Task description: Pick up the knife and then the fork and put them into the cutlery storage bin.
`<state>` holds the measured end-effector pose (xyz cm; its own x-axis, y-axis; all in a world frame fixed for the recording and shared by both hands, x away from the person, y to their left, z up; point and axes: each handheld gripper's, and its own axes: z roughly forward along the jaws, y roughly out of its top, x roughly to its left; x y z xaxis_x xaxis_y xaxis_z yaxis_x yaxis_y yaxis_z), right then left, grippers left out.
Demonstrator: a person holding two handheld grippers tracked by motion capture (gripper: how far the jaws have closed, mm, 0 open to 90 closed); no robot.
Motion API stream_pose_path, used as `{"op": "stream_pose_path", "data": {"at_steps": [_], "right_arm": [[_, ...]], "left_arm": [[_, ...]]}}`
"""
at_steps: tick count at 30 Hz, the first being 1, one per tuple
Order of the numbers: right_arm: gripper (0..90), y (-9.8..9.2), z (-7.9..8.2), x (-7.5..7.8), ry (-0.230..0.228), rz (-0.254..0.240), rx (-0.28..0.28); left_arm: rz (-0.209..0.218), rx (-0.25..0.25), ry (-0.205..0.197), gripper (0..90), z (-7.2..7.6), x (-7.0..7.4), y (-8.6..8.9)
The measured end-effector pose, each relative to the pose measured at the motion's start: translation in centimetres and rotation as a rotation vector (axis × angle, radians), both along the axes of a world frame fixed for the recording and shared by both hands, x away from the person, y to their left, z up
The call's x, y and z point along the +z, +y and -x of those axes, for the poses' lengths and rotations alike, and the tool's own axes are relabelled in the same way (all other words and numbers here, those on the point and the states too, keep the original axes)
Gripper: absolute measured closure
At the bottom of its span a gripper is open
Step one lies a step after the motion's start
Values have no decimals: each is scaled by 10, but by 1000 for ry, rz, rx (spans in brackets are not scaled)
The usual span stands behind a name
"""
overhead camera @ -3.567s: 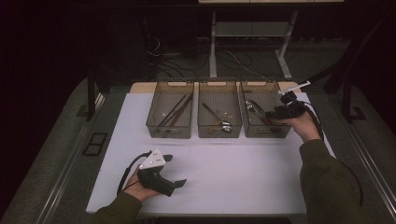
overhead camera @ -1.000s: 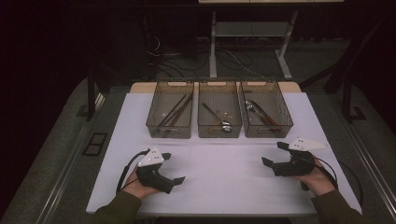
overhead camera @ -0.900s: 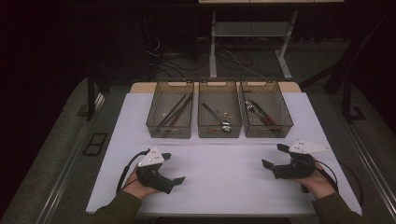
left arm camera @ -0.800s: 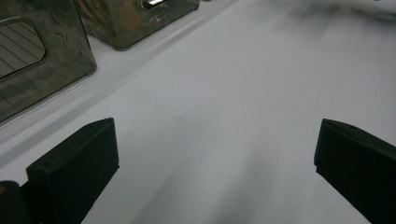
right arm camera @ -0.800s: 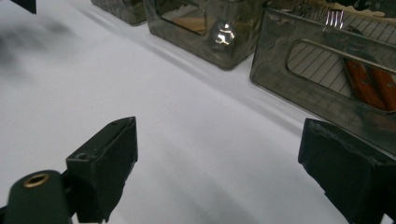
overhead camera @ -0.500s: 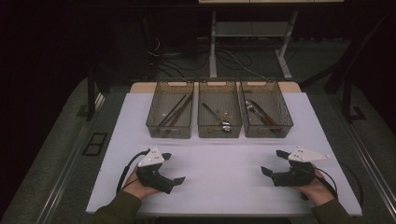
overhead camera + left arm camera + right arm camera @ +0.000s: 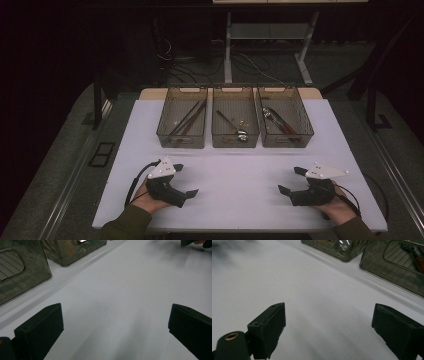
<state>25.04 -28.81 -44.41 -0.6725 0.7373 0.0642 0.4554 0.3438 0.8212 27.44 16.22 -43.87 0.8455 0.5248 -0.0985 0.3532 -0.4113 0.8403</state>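
- While both hands rest near the front edge of the white bench (image 7: 240, 175), the left gripper (image 7: 183, 181) and the right gripper (image 7: 289, 181) point inward toward each other, well apart, with bare surface between them.
- The fingers (image 7: 40, 330) of the left gripper stand wide apart in its own view, with nothing between them but the bench top.
- The fingers (image 7: 268, 326) of the right gripper are likewise spread wide and carry nothing.
- Three clear bins sit side by side at the far side of the bench: the left bin (image 7: 165, 131) holds what look like chopsticks (image 7: 189, 119), the middle bin (image 7: 216, 131) a spoon (image 7: 234, 128), the right bin (image 7: 306, 131) a few utensils with dark handles (image 7: 280, 121).
- All the cutlery lies inside the bins, well away from either gripper; none is on the open bench.
- Judged from this, the sorting looks finished or paused, both tools being parked and empty.
- Risks from here appear small but real: a reach back to the bins with fingers this wide could catch a thin rim and shove or tip a light bin, since the three stand nearly touching.
- The trailing cable (image 7: 134, 182) by the left hand could snag on the bench edge if that arm lifts sharply.
- Slender pieces lying flat on a bin floor would be hard to pinch, and a shallow grip could let one slip.
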Motion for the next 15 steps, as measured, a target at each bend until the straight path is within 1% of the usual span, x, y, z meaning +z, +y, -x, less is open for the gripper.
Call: {"op": "stream_pose_path", "data": {"at_steps": [15], "right_arm": [[119,1,0,1,-7,8,8]], "left_arm": [[1,1,-1,0,0,0,0]]}}
